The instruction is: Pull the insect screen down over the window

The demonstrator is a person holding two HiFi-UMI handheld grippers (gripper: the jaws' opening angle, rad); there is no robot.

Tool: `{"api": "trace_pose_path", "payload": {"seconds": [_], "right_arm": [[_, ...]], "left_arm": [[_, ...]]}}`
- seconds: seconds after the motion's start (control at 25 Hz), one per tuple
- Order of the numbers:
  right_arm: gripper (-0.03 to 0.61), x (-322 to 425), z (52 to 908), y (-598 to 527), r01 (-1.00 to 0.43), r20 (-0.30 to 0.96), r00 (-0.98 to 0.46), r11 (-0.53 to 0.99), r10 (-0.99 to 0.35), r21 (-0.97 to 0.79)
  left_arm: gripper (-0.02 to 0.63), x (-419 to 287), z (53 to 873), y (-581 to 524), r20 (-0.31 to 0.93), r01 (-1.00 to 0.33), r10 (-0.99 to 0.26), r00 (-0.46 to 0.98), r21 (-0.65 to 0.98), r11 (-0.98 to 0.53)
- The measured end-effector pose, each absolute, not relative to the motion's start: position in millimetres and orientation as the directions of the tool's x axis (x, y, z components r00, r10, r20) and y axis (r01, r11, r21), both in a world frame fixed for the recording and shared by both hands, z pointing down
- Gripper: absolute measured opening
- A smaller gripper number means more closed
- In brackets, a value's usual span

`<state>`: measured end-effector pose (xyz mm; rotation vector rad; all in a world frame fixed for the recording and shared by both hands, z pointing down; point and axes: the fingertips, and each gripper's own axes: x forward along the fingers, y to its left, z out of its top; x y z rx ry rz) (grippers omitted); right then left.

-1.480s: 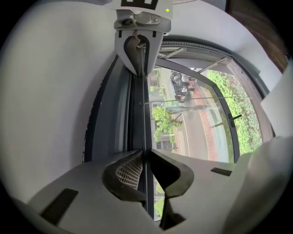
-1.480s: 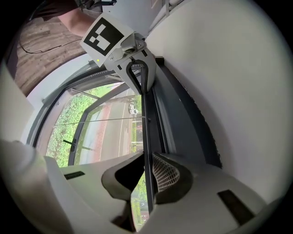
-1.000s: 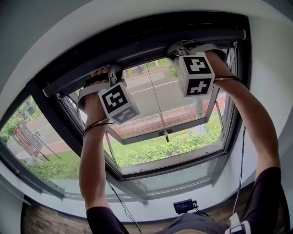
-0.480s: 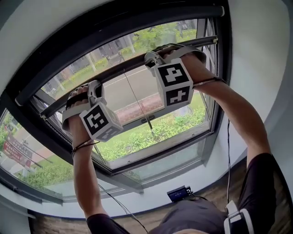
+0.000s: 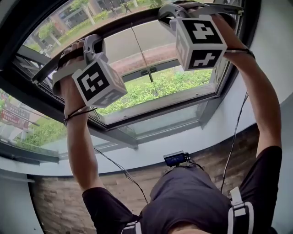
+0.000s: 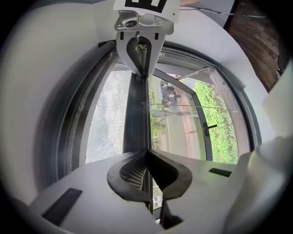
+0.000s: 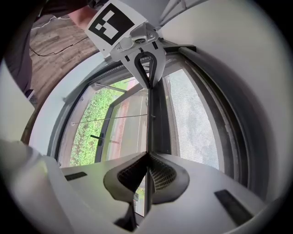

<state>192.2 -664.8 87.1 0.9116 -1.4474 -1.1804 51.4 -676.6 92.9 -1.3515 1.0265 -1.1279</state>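
The pull bar (image 5: 128,23) is coming down lower across the window (image 5: 155,103) now, with the left gripper (image 5: 91,43) and right gripper (image 5: 176,11) jaws clenching its stiff rail either side of centre, likely keeping the light, flimsy insect screen (image 6: 107,123) level.

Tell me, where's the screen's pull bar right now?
Head view: the pull bar crosses the upper window, clamped in the left gripper and right gripper.

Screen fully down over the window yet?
No: in the left gripper view the mesh ends at the pull bar, and the window beyond it is uncovered.
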Motion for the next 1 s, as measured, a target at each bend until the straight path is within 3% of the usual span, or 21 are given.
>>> {"api": "trace_pose_path", "payload": {"seconds": [0.32,1.0], "right_arm": [[0.023,195.4,110.5,-665.4,0.019,0.237,-0.203,0.238,-0.950,0.971],[0.023,194.8,185.0,-667.2,0.007,0.355,-0.215,0.362,-0.910,0.932]], "left_arm": [[0.015,53.0,118.5,-677.7,0.088,-0.002,-0.977,0.192,-0.996,-0.091],[0.015,52.8,194.6,-679.9,0.200,0.017,-0.963,0.183,-0.980,-0.200]]}}
